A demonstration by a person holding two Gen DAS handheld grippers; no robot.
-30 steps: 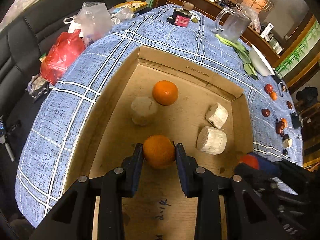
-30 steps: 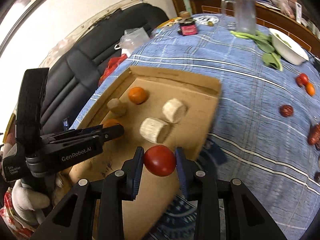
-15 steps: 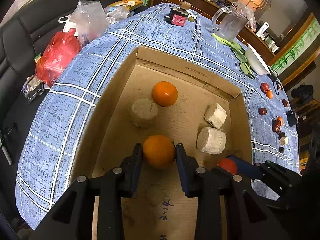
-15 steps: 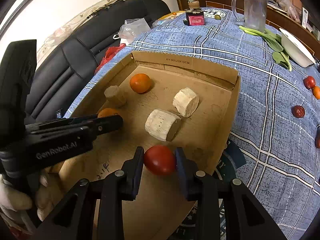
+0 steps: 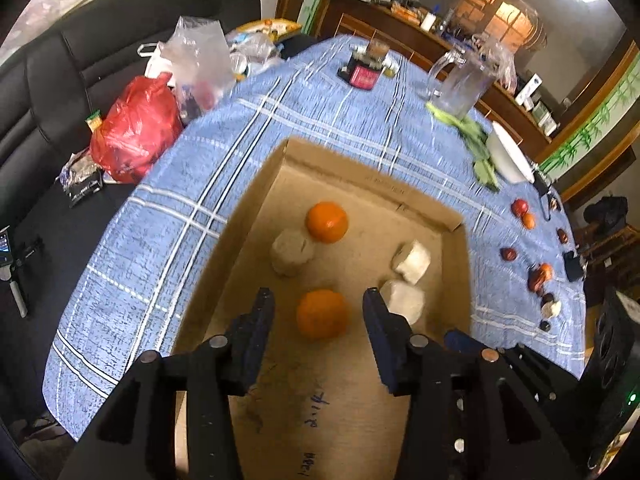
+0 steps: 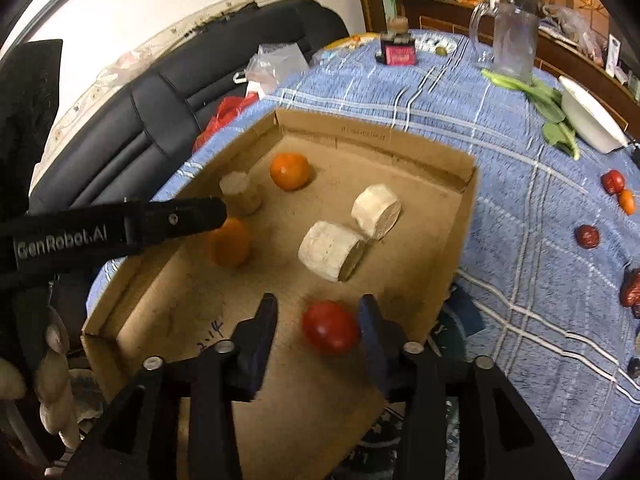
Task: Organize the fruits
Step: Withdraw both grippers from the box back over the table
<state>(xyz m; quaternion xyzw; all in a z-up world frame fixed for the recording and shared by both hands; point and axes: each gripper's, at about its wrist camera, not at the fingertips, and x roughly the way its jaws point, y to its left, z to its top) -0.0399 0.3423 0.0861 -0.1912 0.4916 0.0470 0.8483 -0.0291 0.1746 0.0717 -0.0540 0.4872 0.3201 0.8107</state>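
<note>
Left gripper [image 5: 318, 306], jaws spread, straddling an orange [image 5: 322, 314] that lies on the floor of the cardboard box [image 5: 372, 178]; gaps show on both sides of the fruit. Right gripper [image 6: 318, 316], likewise spread, with a tomato [image 6: 330, 327] on the box floor between its fingers, nearer the right one. A second orange [image 5: 327, 222] lies toward the far wall, touching a pale cylindrical block [image 5: 291, 251]; two more pale blocks [image 6: 354, 232] lie near the box's right wall. The box rests on a blue plaid tablecloth [image 5: 320, 120], with small red and orange fruits [image 6: 618, 188] scattered on it to the right.
</note>
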